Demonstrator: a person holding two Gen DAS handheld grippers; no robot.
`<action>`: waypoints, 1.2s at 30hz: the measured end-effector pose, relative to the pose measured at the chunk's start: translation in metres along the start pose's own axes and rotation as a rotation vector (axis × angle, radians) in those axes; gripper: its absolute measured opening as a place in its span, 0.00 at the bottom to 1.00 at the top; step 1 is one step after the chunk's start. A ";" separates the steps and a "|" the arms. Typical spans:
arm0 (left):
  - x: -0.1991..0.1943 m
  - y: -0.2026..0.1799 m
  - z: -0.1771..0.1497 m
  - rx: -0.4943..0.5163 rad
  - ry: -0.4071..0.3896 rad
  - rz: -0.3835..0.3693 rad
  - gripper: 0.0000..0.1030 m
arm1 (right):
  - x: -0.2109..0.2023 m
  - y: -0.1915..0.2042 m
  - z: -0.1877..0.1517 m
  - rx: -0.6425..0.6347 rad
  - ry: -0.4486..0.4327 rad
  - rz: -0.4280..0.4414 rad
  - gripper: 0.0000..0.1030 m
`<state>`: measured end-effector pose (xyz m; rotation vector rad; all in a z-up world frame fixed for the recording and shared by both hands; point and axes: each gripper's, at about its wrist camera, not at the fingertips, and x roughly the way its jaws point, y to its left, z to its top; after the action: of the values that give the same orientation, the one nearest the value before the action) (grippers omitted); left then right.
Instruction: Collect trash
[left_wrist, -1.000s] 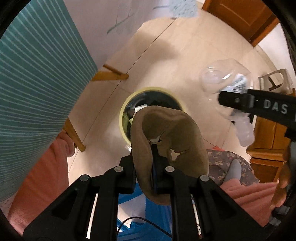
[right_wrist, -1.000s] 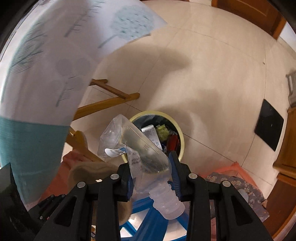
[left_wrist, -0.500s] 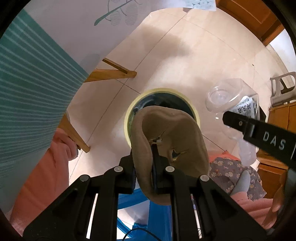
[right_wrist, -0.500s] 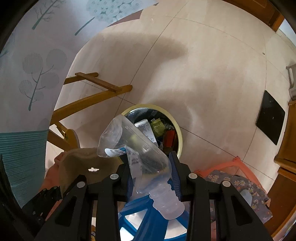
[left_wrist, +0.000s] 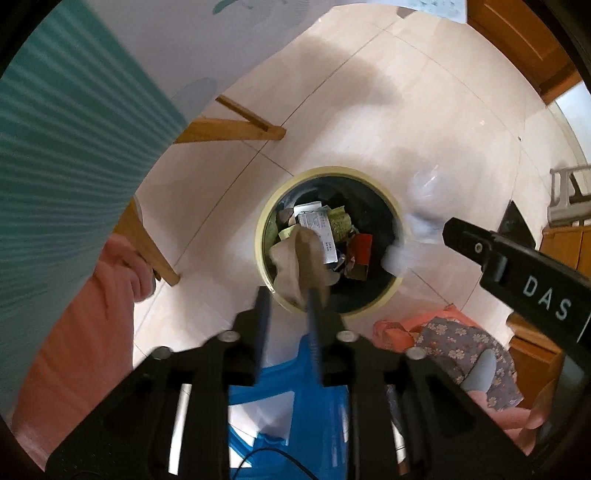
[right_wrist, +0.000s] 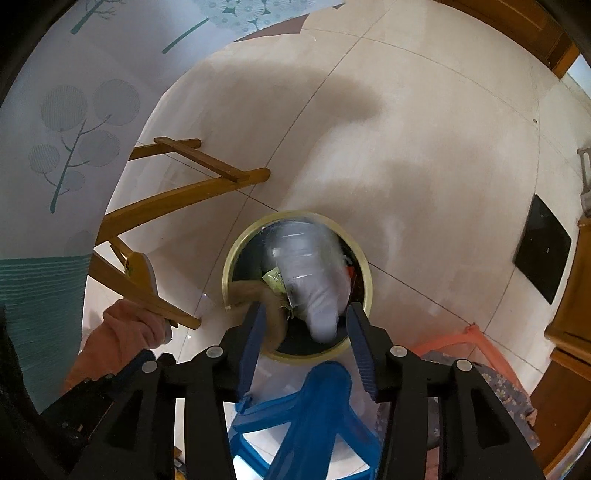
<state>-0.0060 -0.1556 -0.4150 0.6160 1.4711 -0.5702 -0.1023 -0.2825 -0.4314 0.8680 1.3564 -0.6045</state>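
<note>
A round bin with a pale yellow rim (left_wrist: 371, 176) (right_wrist: 236, 247) stands on the floor below both grippers, holding several pieces of trash. My left gripper (left_wrist: 288, 295) is open; a brown paper scrap (left_wrist: 303, 258) hangs blurred just past its fingertips, over the bin's near edge. My right gripper (right_wrist: 303, 325) is open; a clear plastic bottle (right_wrist: 314, 273) is blurred between and beyond its fingers, over the bin mouth. The bottle also shows as a blur (left_wrist: 417, 221) at the bin's right rim in the left wrist view. The brown scrap shows in the right wrist view (right_wrist: 266, 299) too.
A blue plastic stool (right_wrist: 306, 406) (left_wrist: 280, 391) stands directly under the grippers. Wooden table legs (right_wrist: 184, 199) and a patterned tablecloth (right_wrist: 74, 122) lie to the left. A floral cloth (left_wrist: 461, 354) lies right of the bin, by wooden furniture (right_wrist: 569, 354).
Both grippers have opened. The brown scrap and the clear bottle have left the fingers and are dropping toward the bin.
</note>
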 end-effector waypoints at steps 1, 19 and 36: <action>-0.001 0.001 0.000 -0.010 -0.002 -0.003 0.41 | 0.000 0.001 0.000 -0.003 0.001 0.000 0.46; -0.035 0.011 -0.019 -0.115 -0.035 -0.025 0.57 | -0.020 0.003 -0.011 -0.056 -0.033 -0.010 0.46; -0.147 0.050 -0.045 -0.184 -0.171 -0.029 0.57 | -0.128 0.038 -0.019 -0.232 -0.117 0.049 0.47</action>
<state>-0.0081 -0.0914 -0.2662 0.3926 1.3552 -0.4906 -0.1009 -0.2596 -0.2989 0.6666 1.2667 -0.4426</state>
